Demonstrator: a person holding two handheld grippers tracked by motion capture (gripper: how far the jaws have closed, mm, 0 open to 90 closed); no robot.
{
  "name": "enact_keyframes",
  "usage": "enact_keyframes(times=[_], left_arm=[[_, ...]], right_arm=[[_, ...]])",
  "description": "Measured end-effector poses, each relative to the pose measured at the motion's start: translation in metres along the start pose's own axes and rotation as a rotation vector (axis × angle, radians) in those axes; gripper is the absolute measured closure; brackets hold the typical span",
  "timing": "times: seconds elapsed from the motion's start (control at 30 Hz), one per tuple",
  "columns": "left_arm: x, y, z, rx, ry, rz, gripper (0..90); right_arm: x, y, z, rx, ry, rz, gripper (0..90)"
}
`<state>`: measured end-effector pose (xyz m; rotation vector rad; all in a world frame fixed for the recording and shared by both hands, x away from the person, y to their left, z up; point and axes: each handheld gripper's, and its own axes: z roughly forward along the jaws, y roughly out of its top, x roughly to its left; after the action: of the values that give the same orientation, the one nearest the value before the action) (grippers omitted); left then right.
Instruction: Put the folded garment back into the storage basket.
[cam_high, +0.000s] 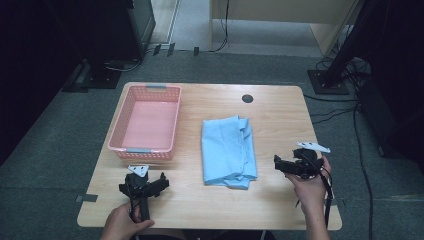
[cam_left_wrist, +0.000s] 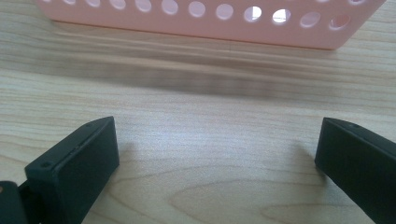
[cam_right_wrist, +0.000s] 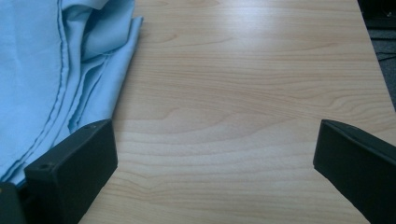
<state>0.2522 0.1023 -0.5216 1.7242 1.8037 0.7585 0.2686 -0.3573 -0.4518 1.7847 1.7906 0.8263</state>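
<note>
A folded light blue cloth (cam_high: 228, 150) lies in the middle of the wooden table (cam_high: 280, 115). A pink perforated basket (cam_high: 148, 121) stands to its left. My left gripper (cam_high: 145, 185) is held low near the front edge, just in front of the basket, open with nothing between its jaws; the basket's wall (cam_left_wrist: 196, 18) runs across the top of the left gripper view. My right gripper (cam_high: 288, 164) hovers to the right of the cloth, open, with bare wood between its jaws and the cloth's edge (cam_right_wrist: 56, 70) at the left of the right gripper view.
A round dark cable hole (cam_high: 247, 98) sits in the tabletop near the far edge. Stands, cables and dark equipment (cam_high: 340, 70) are on the carpet beyond and beside the table. A strip of tape (cam_high: 86, 198) sticks out at the table's left front edge.
</note>
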Motion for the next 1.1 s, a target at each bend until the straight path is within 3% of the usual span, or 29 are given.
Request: enact_keyframes(times=[0.6,1.1], left_arm=[[0.0,0.0,0.0,-0.002,0.0,-0.002,0.0],[0.0,0.0,0.0,-0.002,0.0,-0.002,0.0]], right_arm=[[0.04,0.028,0.019,0.006,0.062,-0.037,0.0],[0.063,0.043,0.039,0.039,0.131,-0.017,0.0]])
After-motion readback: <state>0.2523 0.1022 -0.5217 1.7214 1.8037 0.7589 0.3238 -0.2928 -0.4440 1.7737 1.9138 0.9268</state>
